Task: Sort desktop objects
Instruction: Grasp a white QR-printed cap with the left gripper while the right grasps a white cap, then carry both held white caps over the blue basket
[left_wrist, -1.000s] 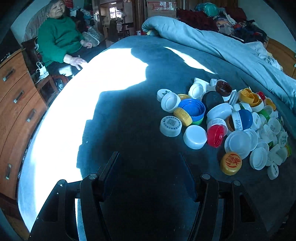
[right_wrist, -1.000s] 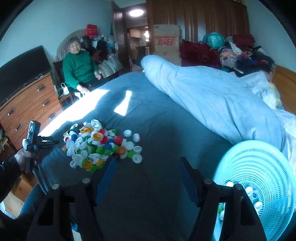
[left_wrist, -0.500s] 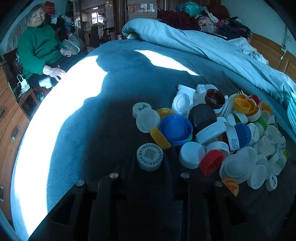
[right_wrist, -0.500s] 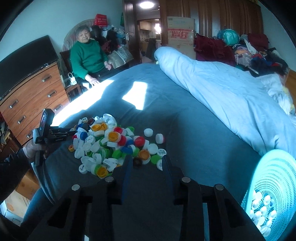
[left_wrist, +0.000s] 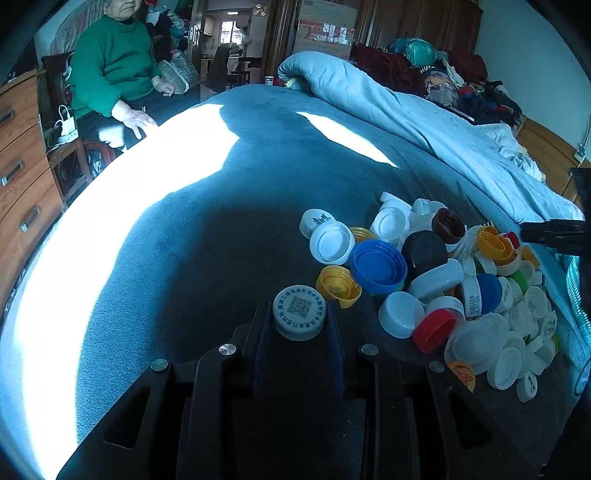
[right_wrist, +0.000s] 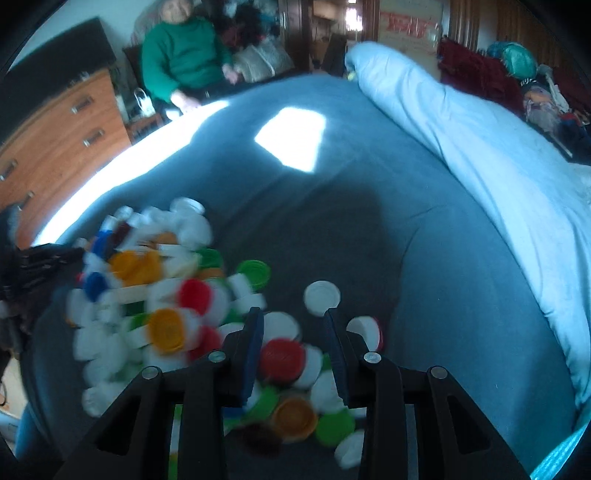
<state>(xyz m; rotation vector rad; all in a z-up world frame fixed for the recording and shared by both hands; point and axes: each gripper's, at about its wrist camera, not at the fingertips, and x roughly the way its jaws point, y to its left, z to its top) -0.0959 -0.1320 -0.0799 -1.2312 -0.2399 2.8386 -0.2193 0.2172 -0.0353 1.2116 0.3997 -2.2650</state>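
White cap with a QR code sits pinched between the left tongs at the near edge of the cap pile on the blue bed, a yellow cap and a big blue cap just beside it. Over on the right, the right tongs have just been opening a touch and hang spread over a red cap, pads clear of it, though blur softens this view. A person in a green sweater sits beyond the bed
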